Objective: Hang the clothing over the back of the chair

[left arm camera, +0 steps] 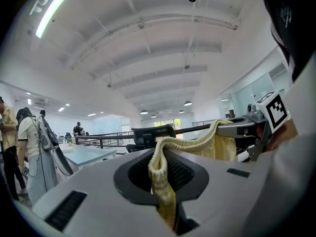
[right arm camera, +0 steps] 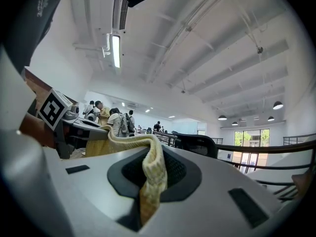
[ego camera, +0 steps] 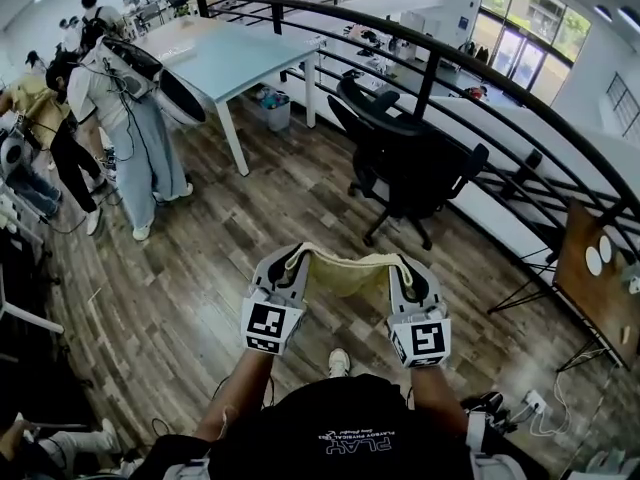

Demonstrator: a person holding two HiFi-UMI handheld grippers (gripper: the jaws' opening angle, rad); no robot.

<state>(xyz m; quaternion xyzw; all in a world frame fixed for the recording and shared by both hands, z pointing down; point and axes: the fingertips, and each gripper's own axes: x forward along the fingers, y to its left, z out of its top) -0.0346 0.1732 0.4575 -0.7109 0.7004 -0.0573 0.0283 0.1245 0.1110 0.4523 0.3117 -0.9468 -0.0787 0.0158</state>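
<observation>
A pale yellow knitted garment (ego camera: 345, 268) hangs stretched between my two grippers in the head view. My left gripper (ego camera: 296, 256) is shut on its left edge, and the knit (left arm camera: 163, 174) is pinched in the jaws in the left gripper view. My right gripper (ego camera: 403, 265) is shut on the right edge, with the fabric (right arm camera: 152, 169) caught in its jaws. A black office chair (ego camera: 405, 158) stands ahead on the wooden floor, its back towards me. Its backrest (left arm camera: 153, 135) shows beyond the cloth, and the chair (right arm camera: 197, 143) also appears in the right gripper view.
A curved black railing (ego camera: 440, 78) runs behind the chair. A light blue table (ego camera: 225, 53) with a bin (ego camera: 273, 108) stands far left. Several people (ego camera: 135, 118) stand at the left. Cables and a power strip (ego camera: 535, 403) lie at the lower right.
</observation>
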